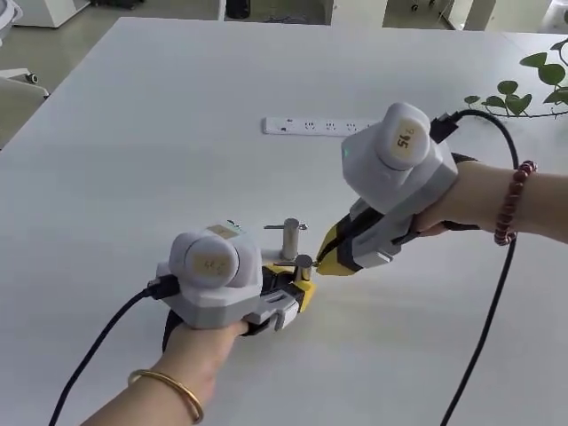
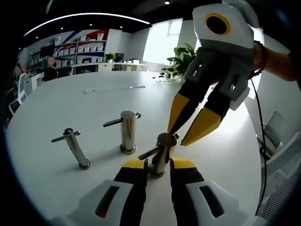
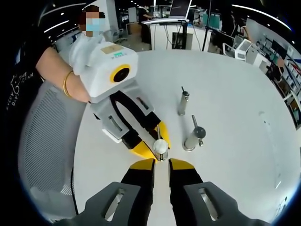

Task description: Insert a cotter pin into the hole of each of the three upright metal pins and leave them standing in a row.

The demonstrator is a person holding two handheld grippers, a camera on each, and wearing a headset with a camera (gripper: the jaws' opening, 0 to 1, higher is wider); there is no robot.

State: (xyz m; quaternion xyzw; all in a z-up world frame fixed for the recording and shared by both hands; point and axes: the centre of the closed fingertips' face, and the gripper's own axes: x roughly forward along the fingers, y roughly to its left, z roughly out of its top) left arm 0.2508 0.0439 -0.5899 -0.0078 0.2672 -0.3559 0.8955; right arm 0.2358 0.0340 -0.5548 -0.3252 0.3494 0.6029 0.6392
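While the left gripper (image 1: 304, 282) comes in from the near left of the white table (image 1: 133, 133), its jaws sit closed against both sides of the nearest metal pin (image 2: 162, 150), low on the shaft. That pin stands upright on the table. A cotter pin (image 2: 146, 153) passes through the hole near its top, and the long end projects to the left. The right gripper (image 1: 321, 262) comes in from the far right and points down at the same pin. Its jaws are a little apart with nothing visible between them, and one fingertip (image 2: 173, 127) lies just beside the cotter pin's head at the top of the pin. In the right gripper view, the pin top (image 3: 161, 146) sits just ahead of that gripper's own narrow jaw gap. A second metal pin (image 2: 127, 132) stands upright just beyond the first and carries its own cotter pin (image 2: 113, 123). A third metal pin (image 2: 75, 149) stands farther left, also with a cotter pin (image 2: 59, 138) through it. A power strip (image 1: 311, 126) lies on the far part of the table.
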